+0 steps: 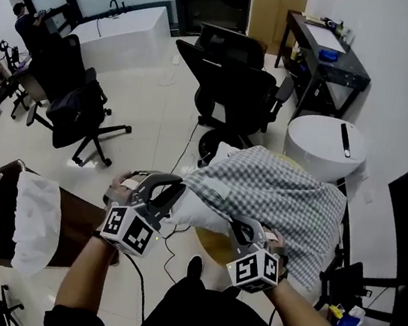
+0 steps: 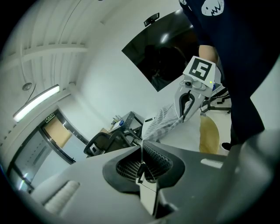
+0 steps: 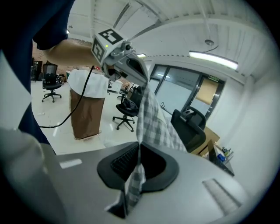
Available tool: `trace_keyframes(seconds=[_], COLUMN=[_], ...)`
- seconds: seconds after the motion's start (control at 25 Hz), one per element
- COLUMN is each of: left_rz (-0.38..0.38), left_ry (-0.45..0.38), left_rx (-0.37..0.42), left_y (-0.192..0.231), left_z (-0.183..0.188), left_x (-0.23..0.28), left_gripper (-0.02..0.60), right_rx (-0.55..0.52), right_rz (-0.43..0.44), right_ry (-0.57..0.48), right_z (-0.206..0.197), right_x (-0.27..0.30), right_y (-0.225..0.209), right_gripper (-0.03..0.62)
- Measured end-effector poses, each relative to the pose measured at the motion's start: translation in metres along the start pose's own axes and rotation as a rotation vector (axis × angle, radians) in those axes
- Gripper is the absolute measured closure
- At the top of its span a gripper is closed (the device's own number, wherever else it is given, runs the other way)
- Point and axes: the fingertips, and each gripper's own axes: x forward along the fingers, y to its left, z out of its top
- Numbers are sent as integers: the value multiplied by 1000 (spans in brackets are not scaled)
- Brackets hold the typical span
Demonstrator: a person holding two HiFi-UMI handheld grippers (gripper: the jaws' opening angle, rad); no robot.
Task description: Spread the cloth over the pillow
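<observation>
Two grippers are clenched on one checked cloth.

Head view: the left gripper [image 1: 172,189] and the right gripper [image 1: 240,228] are held side by side at the near hem of the cloth [image 1: 279,196]. Beyond the fingertips the cloth is draped over the single white pillow [image 1: 200,213]. The pillow is left bare between the two grips and again at its far corner. It is carried on a round yellowish surface [image 1: 214,245]. The hem is judged to be held raised and taut so that it can be drawn over the uncovered near part.

Left gripper view: the fingers [image 2: 127,168] are pressed together, with only a thin sliver of fabric caught in the seam between them. From their tips the cloth [image 2: 162,122] is stretched away to the right gripper [image 2: 187,105].

Right gripper view: a fold of cloth is pinched between the fingers [image 3: 120,159], and its tail is left hanging behind the pads. Ahead of the fingertips the cloth [image 3: 151,118] is pulled straight to the left gripper [image 3: 131,72], which suggests shared tension.

Counted in all: two grippers, one cloth, one pillow, one surface.
</observation>
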Motion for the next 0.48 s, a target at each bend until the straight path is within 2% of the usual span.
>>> trace_keyframes(seconds=[0.2, 0.32, 0.48], left_rz=[27, 18, -43], left_ry=[-1, 11, 40], left_rx=[35, 36, -8], left_y=[19, 18, -7], left_z=[-16, -34, -76], left_x=[-17, -23, -21], left_gripper=[575, 575, 575], right_rx=[-18, -36, -53], right_rz=[-44, -12, 58], right_ry=[-33, -15, 25], right_z=[35, 41, 29], right_x=[-8, 3, 25], right_y=[-21, -11, 19], right_gripper=[582, 580, 582])
